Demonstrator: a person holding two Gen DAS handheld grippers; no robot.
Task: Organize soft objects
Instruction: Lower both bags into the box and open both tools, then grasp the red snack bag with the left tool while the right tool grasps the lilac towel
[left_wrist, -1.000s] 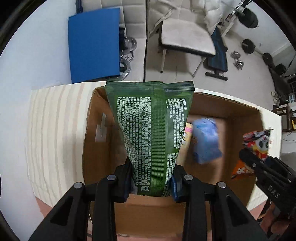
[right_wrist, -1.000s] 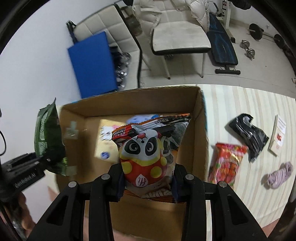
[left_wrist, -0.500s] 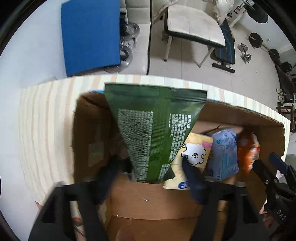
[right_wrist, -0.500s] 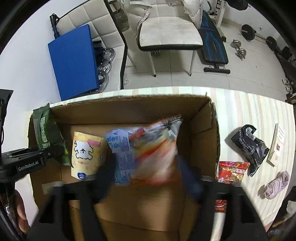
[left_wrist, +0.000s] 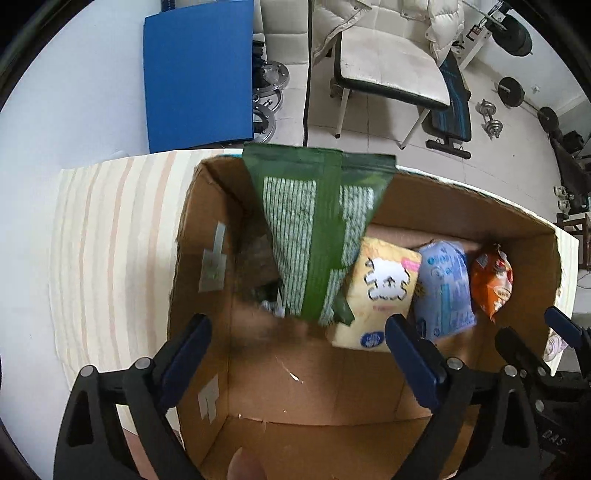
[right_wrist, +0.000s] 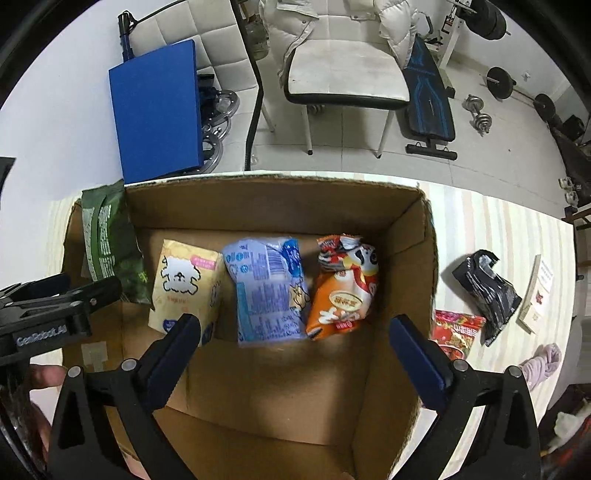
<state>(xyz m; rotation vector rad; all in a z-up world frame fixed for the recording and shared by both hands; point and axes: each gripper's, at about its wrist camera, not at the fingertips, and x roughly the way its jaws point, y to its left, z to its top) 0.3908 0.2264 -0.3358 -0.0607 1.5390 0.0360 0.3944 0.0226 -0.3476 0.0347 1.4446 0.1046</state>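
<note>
Both your tools just let go: left tool (left_wrist: 295, 343) and right tool (right_wrist: 295, 332) gape empty, green bag (left_wrist: 317, 229) leaning at the box's (right_wrist: 258, 199) 9 o'clock wall, panda snack (right_wrist: 343, 291) toward 3, so grab the counter's (right_wrist: 517, 229) leftovers next.

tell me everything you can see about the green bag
The green bag is a glossy dark green plastic pouch with blocks of fine white print and a plain centre seam. It stands tilted at the left end of the cardboard box, top edge above the rim, beside the yellow pack. No gripper holds it.
</note>
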